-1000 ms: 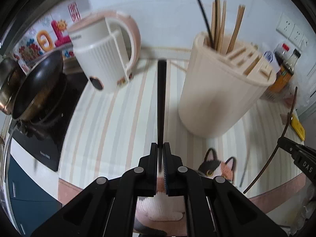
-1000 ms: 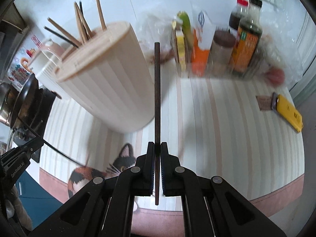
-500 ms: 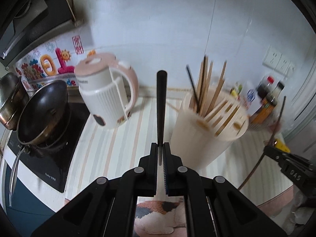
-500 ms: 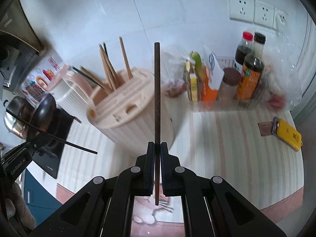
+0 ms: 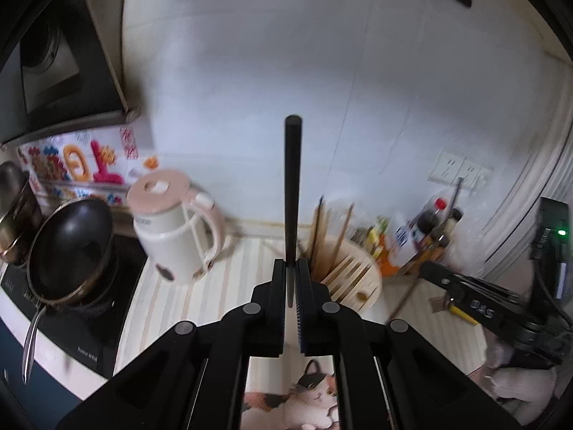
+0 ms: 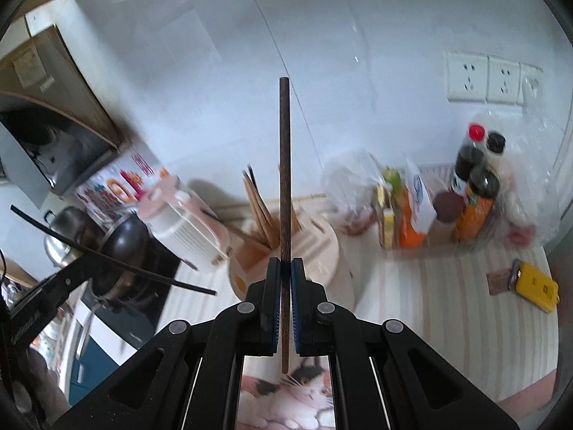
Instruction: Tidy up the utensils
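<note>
My gripper [image 5: 292, 279] pinches a black chopstick [image 5: 293, 193] pointing to twelve o'clock. The holder [image 5: 352, 279] sits at three o'clock just beside it, the kettle [image 5: 175, 229] at ten.

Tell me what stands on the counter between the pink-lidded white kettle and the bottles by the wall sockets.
The round beige utensil holder with wooden chopsticks, seen in both wrist views.

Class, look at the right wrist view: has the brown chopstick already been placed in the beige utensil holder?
No. The brown chopstick is clamped in the right gripper, above the beige utensil holder.
</note>
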